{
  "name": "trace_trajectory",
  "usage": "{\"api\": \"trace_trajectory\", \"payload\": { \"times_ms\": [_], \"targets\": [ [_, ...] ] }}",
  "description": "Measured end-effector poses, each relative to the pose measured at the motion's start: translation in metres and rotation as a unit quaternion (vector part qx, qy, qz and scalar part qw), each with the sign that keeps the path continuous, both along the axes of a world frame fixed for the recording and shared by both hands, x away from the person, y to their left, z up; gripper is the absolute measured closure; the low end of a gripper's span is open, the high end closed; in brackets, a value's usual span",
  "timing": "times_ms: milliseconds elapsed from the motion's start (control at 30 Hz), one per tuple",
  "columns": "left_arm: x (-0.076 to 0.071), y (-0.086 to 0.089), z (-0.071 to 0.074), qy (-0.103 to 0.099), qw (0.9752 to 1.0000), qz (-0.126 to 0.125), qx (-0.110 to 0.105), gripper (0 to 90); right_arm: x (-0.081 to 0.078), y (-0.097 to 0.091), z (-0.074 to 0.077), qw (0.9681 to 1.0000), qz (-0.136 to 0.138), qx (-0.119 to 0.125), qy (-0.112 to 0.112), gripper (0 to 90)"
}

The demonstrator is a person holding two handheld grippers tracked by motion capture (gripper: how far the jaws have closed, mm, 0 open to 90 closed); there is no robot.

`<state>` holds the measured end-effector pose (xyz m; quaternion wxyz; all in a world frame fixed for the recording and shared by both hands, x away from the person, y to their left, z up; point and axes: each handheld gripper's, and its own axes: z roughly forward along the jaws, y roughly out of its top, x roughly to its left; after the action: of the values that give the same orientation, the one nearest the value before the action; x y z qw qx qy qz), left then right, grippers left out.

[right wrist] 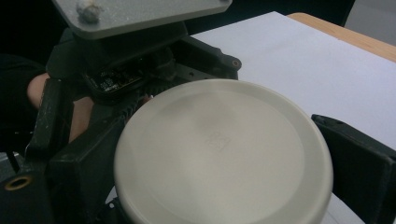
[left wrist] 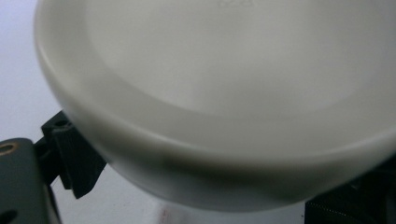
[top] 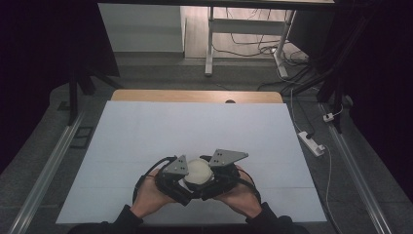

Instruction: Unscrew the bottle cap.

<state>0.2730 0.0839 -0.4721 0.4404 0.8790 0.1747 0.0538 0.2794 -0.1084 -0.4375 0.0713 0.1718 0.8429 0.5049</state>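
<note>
A cream-white round dish [top: 198,171] is held just above the near middle of the white table cover, flat face up with a small embossed mark. My left gripper [top: 186,183] grips it from the left and my right gripper [top: 210,183] from the right, each held by a hand. In the left gripper view the dish [left wrist: 224,93] is very close, with the left gripper [left wrist: 212,186] and its black jaws at both lower corners. In the right gripper view the right gripper [right wrist: 219,172] has its jaws against both sides of the dish [right wrist: 224,140]; the left gripper [right wrist: 140,56] is just behind it.
The white cover [top: 195,126] spreads over a wooden table whose far edge [top: 195,95] shows. A power strip [top: 311,143] and cables lie on the floor to the right. Metal rails [top: 48,165] run along both sides, and desk legs [top: 209,44] stand beyond.
</note>
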Motion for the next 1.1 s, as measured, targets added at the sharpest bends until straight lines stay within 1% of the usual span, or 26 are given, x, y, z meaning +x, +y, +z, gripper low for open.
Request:
{"api": "trace_trajectory", "payload": {
  "times_ms": [100,133,167,300,333,367,433,500,567,667,700,733,800,833,867,900,933,967,1000,1033,1100],
  "targets": [
    [0.001,0.0,0.0,0.003,1.0,-0.007,-0.003,7.5,0.0,-0.001,0.0,1.0,0.006,-0.001,-0.004,7.6],
    [0.002,0.001,0.0,0.007,0.9998,-0.017,-0.007,7.5,0.001,-0.002,0.001,0.9999,0.014,0.003,0.001,7.7],
    [0.002,0.002,0.0,0.006,0.9997,-0.024,-0.005,7.5,0.002,-0.003,0.001,0.9998,0.018,0.005,0.003,7.7],
    [0.004,0.003,0.001,0.011,0.9989,-0.044,-0.01,7.5,0.005,-0.006,0.001,0.999,0.039,0.015,0.011,7.8],
    [0.004,0.004,0.001,0.013,0.9985,-0.051,-0.012,7.5,0.005,-0.007,0.001,0.9987,0.047,0.017,0.013,7.8],
    [0.004,0.004,0.001,0.013,0.9985,-0.051,-0.012,7.5,0.006,-0.007,0.001,0.9982,0.055,0.019,0.015,7.8],
    [0.005,0.004,0.001,0.014,0.9975,-0.069,-0.012,7.5,0.008,-0.009,0.001,0.9972,0.07,0.021,0.018,7.8],
    [0.005,0.004,0.002,0.014,0.9963,-0.083,-0.014,7.5,0.01,-0.01,0.001,0.9956,0.088,0.023,0.023,7.8],
    [0.005,0.004,0.002,0.015,0.9947,-0.1,-0.015,7.5,0.012,-0.012,0.001,0.993,0.111,0.027,0.03,7.8],
    [0.004,0.004,0.003,0.012,0.992,-0.124,-0.019,7.5,0.014,-0.015,0.002,0.9875,0.151,0.032,0.033,7.6],
    [0.004,0.004,0.003,0.012,0.992,-0.124,-0.019,7.5,0.014,-0.015,0.002,0.9875,0.151,0.032,0.033,7.6],
    [0.003,0.003,0.004,0.006,0.9916,-0.128,-0.015,7.5,0.014,-0.016,0.001,0.9846,0.168,0.036,0.03,7.4],
    [0.003,0.003,0.004,0.005,0.9921,-0.125,-0.015,7.5,0.014,-0.016,0.002,0.9846,0.168,0.033,0.033,7.0],
    [0.003,0.004,0.004,0.004,0.9928,-0.119,-0.017,7.5,0.014,-0.016,0.002,0.9849,0.166,0.036,0.034,6.8],
    [0.003,0.004,0.004,0.004,0.9928,-0.119,-0.017,7.5,0.013,-0.015,0.002,0.9863,0.157,0.036,0.034,5.8],
    [0.004,0.005,0.004,0.003,0.9943,-0.105,-0.017,7.5,0.014,-0.016,0.003,0.9877,0.149,0.036,0.033,1.4],
    [0.005,0.007,0.004,0.003,0.9954,-0.094,-0.018,7.5,0.014,-0.016,0.005,0.9887,0.139,0.043,0.037,0.0],
    [0.005,0.008,0.004,0.004,0.9961,-0.085,-0.02,7.5,0.014,-0.018,0.008,0.9906,0.122,0.049,0.039,0.0],
    [0.005,0.008,0.004,0.004,0.9961,-0.085,-0.02,7.5,0.014,-0.018,0.008,0.9906,0.122,0.049,0.039,0.0],
    [0.007,0.009,0.004,0.008,0.9978,-0.061,-0.026,7.5,0.015,-0.021,0.012,0.9938,0.088,0.055,0.04,0.0],
    [0.007,0.01,0.005,0.005,0.9991,-0.036,-0.02,7.5,0.014,-0.023,0.015,0.9957,0.063,0.057,0.037,0.0]
  ]
}}
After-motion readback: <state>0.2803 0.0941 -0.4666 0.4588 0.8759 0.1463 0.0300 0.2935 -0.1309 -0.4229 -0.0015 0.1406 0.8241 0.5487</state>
